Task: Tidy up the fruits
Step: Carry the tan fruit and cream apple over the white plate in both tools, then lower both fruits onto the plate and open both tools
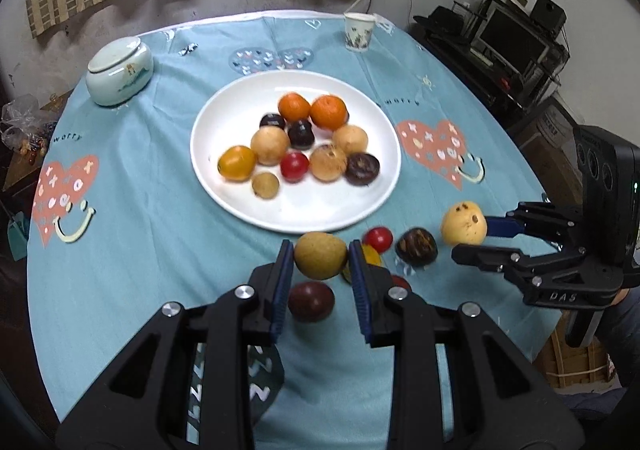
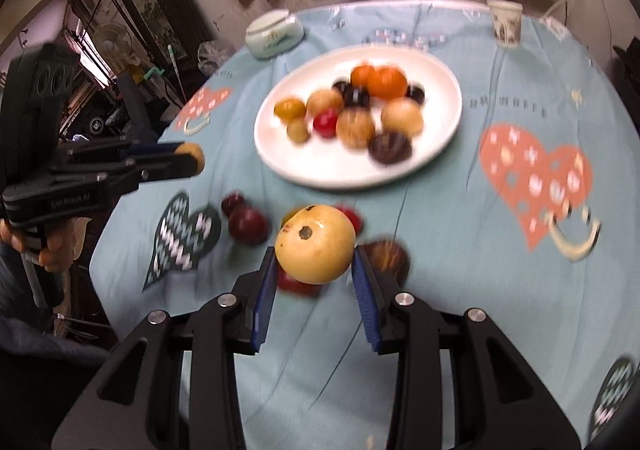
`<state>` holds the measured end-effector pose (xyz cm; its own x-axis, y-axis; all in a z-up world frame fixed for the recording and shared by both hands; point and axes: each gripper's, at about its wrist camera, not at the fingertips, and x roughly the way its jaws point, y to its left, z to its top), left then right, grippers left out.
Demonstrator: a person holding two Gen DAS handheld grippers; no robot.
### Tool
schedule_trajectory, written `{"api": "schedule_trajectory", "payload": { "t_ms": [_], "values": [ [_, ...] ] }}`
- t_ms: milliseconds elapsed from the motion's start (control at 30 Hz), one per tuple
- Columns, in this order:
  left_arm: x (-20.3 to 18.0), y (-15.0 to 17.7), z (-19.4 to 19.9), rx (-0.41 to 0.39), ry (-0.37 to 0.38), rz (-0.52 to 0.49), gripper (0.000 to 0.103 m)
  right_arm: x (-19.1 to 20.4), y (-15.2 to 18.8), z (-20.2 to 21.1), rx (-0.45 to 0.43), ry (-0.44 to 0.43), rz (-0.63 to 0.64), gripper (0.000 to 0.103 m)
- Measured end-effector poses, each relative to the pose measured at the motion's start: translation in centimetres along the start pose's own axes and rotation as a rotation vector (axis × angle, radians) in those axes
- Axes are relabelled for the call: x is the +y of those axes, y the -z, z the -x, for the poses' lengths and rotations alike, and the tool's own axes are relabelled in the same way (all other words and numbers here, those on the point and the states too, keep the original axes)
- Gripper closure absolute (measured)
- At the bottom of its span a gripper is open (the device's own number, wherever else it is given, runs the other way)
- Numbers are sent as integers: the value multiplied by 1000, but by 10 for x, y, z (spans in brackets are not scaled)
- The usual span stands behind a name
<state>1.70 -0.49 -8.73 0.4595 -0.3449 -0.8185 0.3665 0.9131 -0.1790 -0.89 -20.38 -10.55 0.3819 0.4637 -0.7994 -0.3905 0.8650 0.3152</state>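
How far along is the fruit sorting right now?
About eleven fruits already sit on the white plate. The left claw holds a tan fruit; the right claw holds a yellow fruit. A few remain on the tablecloth, including a red tomato.

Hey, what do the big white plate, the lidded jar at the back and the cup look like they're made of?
White plate: likely glazed ceramic; smooth, glossy, even white rim, though melamine can't be ruled out. Lidded jar: probably glazed porcelain; pale green sheen with painted decoration. Cup: looks like paper; matte, thin rolled rim, printed pattern.
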Motion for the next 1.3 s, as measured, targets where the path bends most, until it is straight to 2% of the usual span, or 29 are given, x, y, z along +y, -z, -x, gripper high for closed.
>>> {"api": "schedule_trajectory", "payload": {
  "t_ms": [367, 633, 933, 1167, 1300],
  "values": [
    [25, -51, -29, -17, -11, 26, 75, -25, -79, -14, -79, 3, 27, 65],
    [32, -94, -63, -15, -23, 41, 75, -34, -122, -49, -67, 14, 56, 65],
    [38, -110, -84, -5, -31, 48, 75, -35, -144, -66, -68, -7, 72, 65],
    [37, -111, -95, 13, -47, 40, 75, -33, -154, -75, -71, -11, 91, 65],
    [38, -113, -100, 23, -60, 48, 75, -34, -158, -80, -58, 10, 97, 65]
  ]
}}
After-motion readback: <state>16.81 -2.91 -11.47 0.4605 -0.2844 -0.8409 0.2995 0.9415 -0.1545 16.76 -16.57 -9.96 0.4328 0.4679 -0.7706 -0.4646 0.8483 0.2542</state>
